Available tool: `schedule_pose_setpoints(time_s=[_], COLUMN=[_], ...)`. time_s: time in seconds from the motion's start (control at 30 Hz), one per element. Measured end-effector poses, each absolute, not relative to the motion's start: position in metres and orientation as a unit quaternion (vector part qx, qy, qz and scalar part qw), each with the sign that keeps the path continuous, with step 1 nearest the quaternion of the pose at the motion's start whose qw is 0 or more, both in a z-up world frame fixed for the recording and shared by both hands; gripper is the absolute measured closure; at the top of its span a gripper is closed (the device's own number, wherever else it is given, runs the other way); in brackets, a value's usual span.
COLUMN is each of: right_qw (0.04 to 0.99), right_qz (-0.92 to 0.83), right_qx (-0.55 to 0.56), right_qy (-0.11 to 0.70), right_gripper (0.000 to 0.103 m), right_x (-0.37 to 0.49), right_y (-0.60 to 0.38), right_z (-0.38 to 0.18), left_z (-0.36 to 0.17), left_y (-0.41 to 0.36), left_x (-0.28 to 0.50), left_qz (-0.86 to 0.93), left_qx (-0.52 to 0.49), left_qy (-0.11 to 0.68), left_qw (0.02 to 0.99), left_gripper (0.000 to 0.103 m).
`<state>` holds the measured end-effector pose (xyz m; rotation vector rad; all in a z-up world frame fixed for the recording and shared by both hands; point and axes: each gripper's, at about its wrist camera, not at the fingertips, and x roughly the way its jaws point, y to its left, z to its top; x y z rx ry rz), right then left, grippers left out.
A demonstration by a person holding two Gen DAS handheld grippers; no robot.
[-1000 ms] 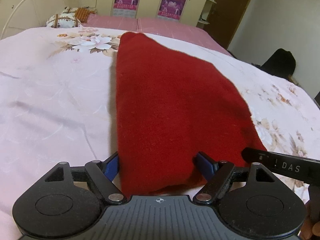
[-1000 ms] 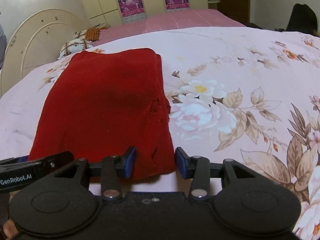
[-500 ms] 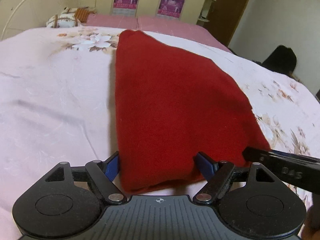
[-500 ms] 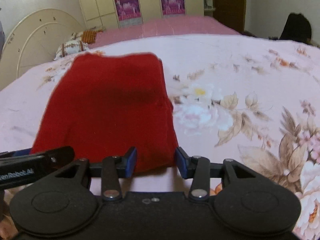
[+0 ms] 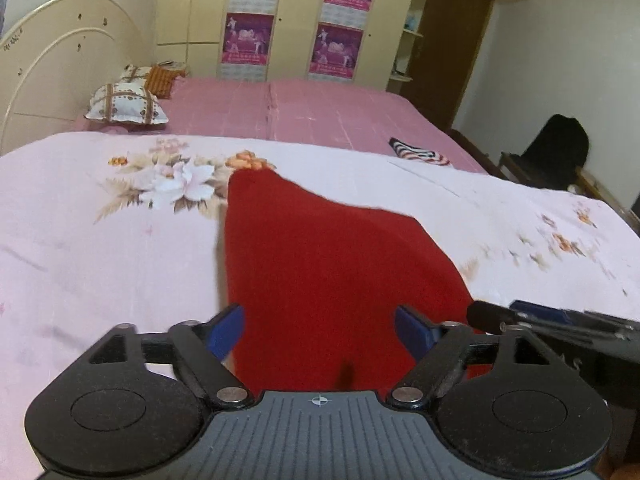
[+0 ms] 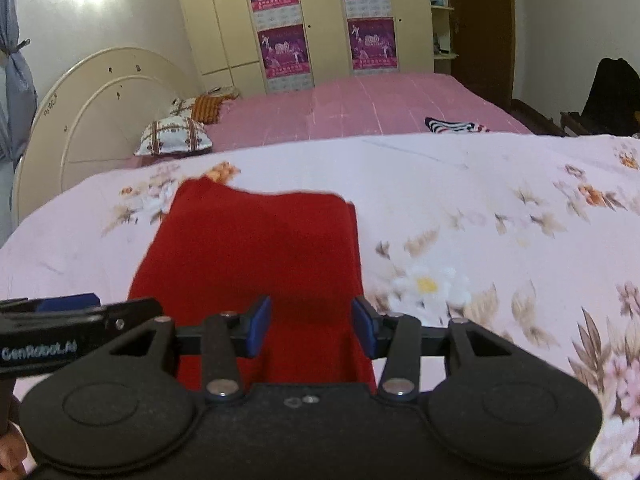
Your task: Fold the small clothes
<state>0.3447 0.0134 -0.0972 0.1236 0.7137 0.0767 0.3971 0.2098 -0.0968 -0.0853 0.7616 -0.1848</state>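
Left wrist view: the left gripper point(image 5: 318, 330) has its blue fingers point(image 5: 224, 330) spread wide, with the near edge of the red garment point(image 5: 320, 264) lying between them; whether the pads touch the cloth cannot be told, and no pinch is seen. The garment runs away from the camera over the floral sheet point(image 5: 100, 248), its far corner ending beside the printed flower. Judged: the straddle sets up a grip on the near hem so it can be carried over for a fold. The right gripper point(image 5: 520, 316) shows at the right edge, just beside the same hem. Right wrist view: the right gripper point(image 6: 312, 326) is likewise parted, fingers point(image 6: 258, 326) either side of the red garment point(image 6: 256, 252) at its near right corner; the left gripper point(image 6: 76, 308) sits at the left. Both tools at one edge suggests a two-corner lift. Containers: none in view; only a striped cloth point(image 6: 454, 125) lies well apart on the pink bed point(image 6: 380, 100).
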Motion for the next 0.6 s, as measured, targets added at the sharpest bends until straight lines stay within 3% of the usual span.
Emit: schedule_pose_setpoints(time_s=[0.37,0.47,0.6], right_qw=[0.912,0.912,0.911], right_qz=[-0.012,-0.014,-0.018], right_qx=[0.043,0.058,0.048], right_qy=[0.407,0.406,0.410], right_gripper=[0.053,0.048,0.033], right_x=[0.392,0.390,0.388], right_y=[0.017,0.011,0.011], right_z=[-0.144,-0.146,-0.140], left_z=[-0.153,-0.153,-0.150], left_y=[0.203,0.200,0.199], left_x=[0.434,0.435,0.435], left_qz=[-0.071,-0.072,-0.044], left_qx=[-0.031,-0.026,-0.044], left_qy=[0.419,0.434,0.454], left_qw=[0.905,0.898,0.889], left_gripper=[0.000,0.000,0.000])
